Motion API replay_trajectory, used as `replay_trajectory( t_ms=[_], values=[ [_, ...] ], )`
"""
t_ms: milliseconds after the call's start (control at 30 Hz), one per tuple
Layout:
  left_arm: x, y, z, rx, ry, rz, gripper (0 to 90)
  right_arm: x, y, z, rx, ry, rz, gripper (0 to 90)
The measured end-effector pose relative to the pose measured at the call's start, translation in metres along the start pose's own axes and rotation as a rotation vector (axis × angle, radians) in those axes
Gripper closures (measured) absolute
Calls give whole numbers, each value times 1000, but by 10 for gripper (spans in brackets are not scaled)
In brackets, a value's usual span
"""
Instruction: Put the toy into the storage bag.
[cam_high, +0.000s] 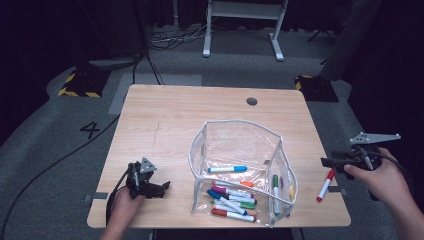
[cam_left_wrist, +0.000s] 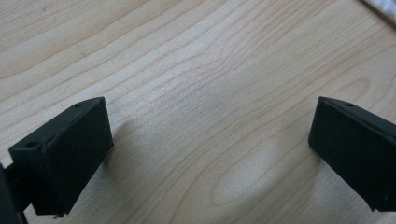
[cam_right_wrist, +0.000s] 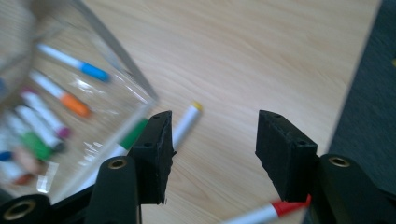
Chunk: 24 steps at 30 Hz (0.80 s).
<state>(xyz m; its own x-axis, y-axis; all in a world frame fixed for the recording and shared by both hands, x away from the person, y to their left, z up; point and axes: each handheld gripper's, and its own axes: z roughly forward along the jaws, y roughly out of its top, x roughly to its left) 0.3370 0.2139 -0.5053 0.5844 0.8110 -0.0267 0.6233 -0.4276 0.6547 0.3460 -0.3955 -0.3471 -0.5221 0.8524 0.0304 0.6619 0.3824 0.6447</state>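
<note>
- The red-capped marker (cam_high: 325, 185) lies loose on the desk (cam_high: 165, 125), at about four o'clock from the clear pouch (cam_high: 240, 165), near the desk's right edge and apart from the pouch wall
- Its long axis runs from about one o'clock down to seven o'clock in the high view, red cap at the upper end toward the right tool (cam_high: 334, 162), white barrel toward the person
- The right tool hovers just beyond the cap, jaws parted and gripping nothing; in the right gripper view the marker (cam_right_wrist: 266, 213) sits low at the frame's bottom, under the right-hand jaw rather than between the two
- My reading: the spread stands wide so the jaws can straddle the thin barrel across its length, which calls for bringing the tool lower and squarely over the marker
- The pouch stands open at the top with its mouth held wide by a stiff white rim, so pens can drop in from above; a heap of coloured markers (cam_high: 232, 197) already lies inside, mostly toward six o'clock
- A yellow-tipped marker (cam_right_wrist: 187, 122) shows just beside the pouch corner in the right gripper view; whether it is inside or outside the clear wall I cannot tell
- The left tool (cam_high: 150, 186) rests on the desk at nine o'clock from the pouch, released, jaws wide over bare wood (cam_left_wrist: 196, 93), seemingly parked out of the way
</note>
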Motion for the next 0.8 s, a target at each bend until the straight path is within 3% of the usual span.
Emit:
replay_trajectory(
  t_ms=[167,233,400,467,667,800],
  values=[
    [0,0,0,0,0,0,0,-24,-45,32,103,-39,117,467],
    [0,0,0,-1,0,-1,0,-31,-61,46,147,-55,139,473],
    [0,0,0,0,0,0,0,-39,-83,72,197,-49,205,490],
    [0,0,0,0,0,0,0,-39,-85,77,204,-54,206,519],
    [0,0,0,0,0,0,0,-30,-78,92,243,-71,148,636],
    [0,0,0,0,1,3,0,-24,-69,99,263,-105,126,759]
  ],
)
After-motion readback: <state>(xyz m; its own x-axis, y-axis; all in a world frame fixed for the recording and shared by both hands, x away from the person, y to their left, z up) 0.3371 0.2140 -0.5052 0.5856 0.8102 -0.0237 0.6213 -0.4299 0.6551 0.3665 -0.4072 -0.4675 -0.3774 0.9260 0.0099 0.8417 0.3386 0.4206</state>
